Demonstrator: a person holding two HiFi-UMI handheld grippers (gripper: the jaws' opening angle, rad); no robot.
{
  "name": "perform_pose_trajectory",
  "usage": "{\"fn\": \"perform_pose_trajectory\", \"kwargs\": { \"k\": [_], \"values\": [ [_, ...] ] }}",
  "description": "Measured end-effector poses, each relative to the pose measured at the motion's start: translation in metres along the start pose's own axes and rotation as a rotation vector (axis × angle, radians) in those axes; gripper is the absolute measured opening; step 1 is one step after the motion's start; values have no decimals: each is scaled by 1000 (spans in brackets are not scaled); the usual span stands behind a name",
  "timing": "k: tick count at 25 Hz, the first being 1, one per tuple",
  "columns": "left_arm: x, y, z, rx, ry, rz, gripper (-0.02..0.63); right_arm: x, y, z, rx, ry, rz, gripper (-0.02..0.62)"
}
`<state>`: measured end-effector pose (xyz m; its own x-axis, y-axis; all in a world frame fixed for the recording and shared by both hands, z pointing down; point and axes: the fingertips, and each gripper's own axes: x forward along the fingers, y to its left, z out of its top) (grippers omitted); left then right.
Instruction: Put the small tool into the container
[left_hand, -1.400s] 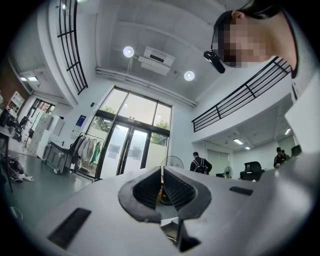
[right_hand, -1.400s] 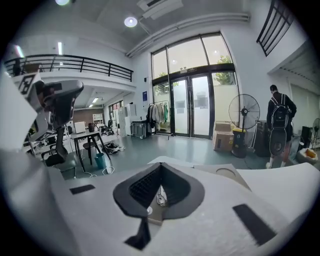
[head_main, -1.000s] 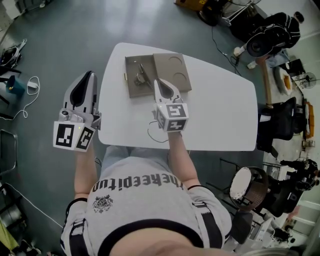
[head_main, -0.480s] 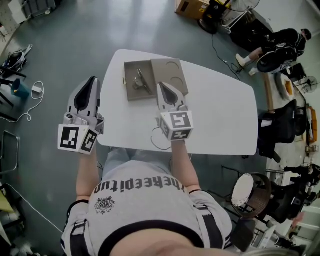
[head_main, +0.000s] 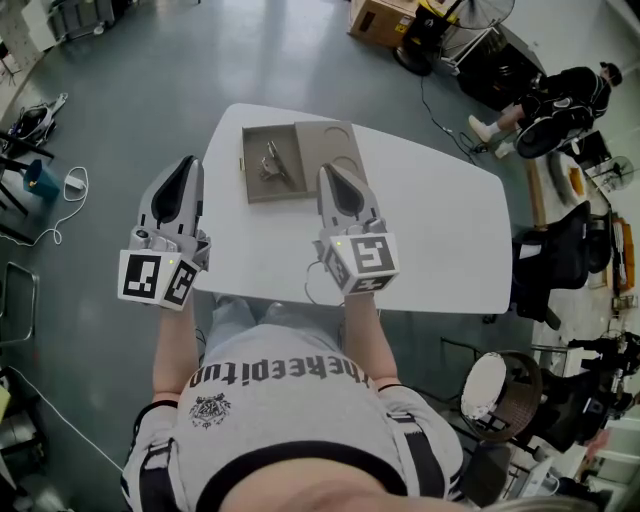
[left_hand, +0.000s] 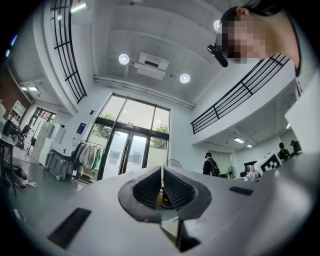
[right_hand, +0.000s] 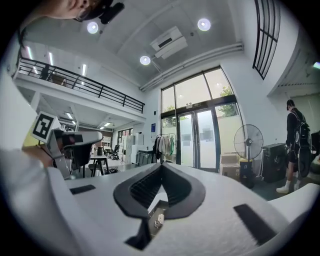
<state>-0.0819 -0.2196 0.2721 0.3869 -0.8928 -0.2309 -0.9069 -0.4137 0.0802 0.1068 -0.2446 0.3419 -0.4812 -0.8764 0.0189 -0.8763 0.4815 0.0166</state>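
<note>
Tabletop (head_main: 430, 220) lay white and mostly bare, with open room on your right. Its left edge ran just beside your left gripper (head_main: 187, 162), which hung off the table, jaws together on nothing. Your right gripper (head_main: 329, 170), near the container (head_main: 252, 192), was closing shut, also empty. In the container's left half lay the small tool (head_main: 272, 163). It looked like metal, likely light, stiff and slick, so its narrow middle seemed the best place to pinch it.
</note>
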Motion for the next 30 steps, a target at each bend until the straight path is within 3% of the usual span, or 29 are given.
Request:
{"fn": "perform_pose_trajectory", "kwargs": {
  "k": [7,30],
  "values": [
    [-3,-17,-2,5,-8,1,14,-22,-5,19,-20,-61,1,-5],
    [-14,-29,4,3,-25,45,14,-48,-14,32,-17,-117,-26,-6]
  ]
}}
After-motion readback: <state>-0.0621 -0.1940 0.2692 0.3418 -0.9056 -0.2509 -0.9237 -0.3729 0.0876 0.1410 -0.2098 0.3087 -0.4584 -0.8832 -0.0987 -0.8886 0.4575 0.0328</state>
